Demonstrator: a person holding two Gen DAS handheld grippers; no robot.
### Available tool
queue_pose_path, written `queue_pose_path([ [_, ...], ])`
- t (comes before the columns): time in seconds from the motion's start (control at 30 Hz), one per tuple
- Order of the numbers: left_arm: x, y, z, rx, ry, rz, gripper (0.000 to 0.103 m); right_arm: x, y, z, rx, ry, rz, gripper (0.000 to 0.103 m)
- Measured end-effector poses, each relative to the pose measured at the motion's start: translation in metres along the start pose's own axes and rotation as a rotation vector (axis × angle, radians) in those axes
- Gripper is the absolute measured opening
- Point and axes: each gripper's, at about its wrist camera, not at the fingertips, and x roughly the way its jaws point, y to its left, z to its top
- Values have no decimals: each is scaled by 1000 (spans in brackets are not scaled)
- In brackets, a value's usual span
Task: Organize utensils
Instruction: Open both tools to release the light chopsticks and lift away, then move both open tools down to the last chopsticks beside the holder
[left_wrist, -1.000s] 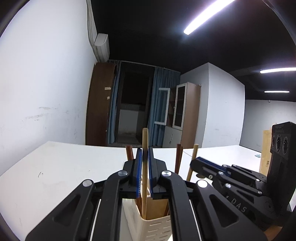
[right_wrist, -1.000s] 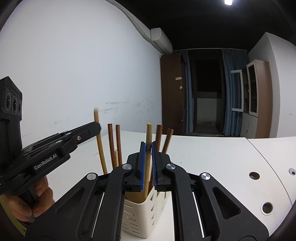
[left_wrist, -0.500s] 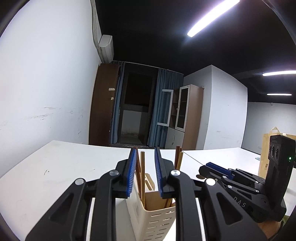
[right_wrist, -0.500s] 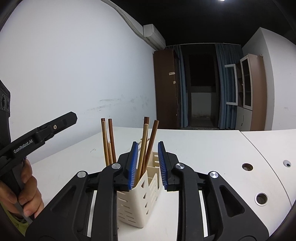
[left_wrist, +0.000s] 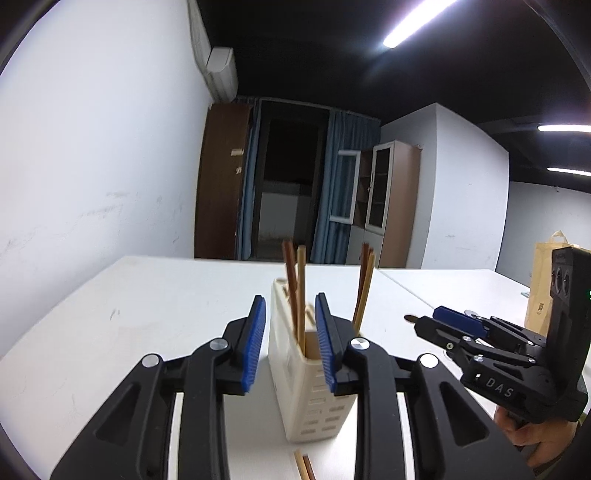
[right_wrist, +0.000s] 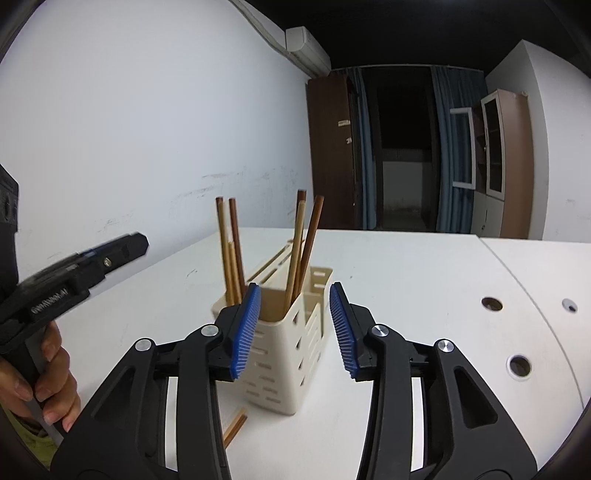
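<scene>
A cream slotted utensil holder stands on the white table with several wooden chopsticks upright in it. My left gripper is open and empty, its jaws level with the holder's near end. My right gripper is open and empty, just in front of the holder. Loose chopsticks lie on the table at the holder's foot. The right gripper also shows in the left wrist view, and the left gripper in the right wrist view.
The table has round cable holes at the right. A paper bag stands at the far right. A white wall runs along the left; cabinets and a dark doorway stand behind.
Both grippers opened and let their chopsticks drop into the holder, then drew back and down, so the holder now shows in full.
</scene>
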Motion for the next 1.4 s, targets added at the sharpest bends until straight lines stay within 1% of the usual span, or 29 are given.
queue_pose_path([
  [0.07,1,0,-4,8,28,7,28,-1,2,-5,7,20,1,42],
  [0.17,-4,2,-11,3,35,13,34,-5,3,-13,13,38,3,47],
  [0.2,-4,1,-14,7,59,12,36,-5,5,-16,16,54,1,47],
  [0.27,-4,2,-20,9,86,10,37,-4,7,-23,27,81,3,48],
  [0.33,-6,5,-28,3,95,15,37,-1,10,-31,27,118,6,49],
  [0.4,-5,8,-35,-1,125,19,38,1,15,-39,20,143,8,50],
  [0.5,-4,14,-42,-11,154,34,43,9,21,-50,17,192,10,53],
  [0.63,-5,24,-54,-28,193,49,44,23,28,-65,3,258,13,54],
  [0.67,-4,27,-56,-29,202,52,47,26,29,-69,0,273,11,54],
  [0.7,-4,28,-57,-28,206,54,49,30,31,-73,-5,292,7,54],
  [0.87,-5,35,-62,-37,226,80,50,50,40,-94,-29,386,-4,57],
  [1.0,-6,43,-64,-64,244,91,50,63,48,-110,-58,437,-19,57],
  [1.07,-6,45,-65,-68,246,93,55,69,49,-116,-60,460,-29,57],
  [1.1,-6,45,-65,-67,244,98,56,72,49,-120,-61,473,-33,58],
  [1.27,-2,44,-67,-67,262,99,56,84,53,-134,-61,532,-33,57],
  [1.4,2,37,-71,-41,278,97,56,89,59,-141,-74,560,-41,58],
])
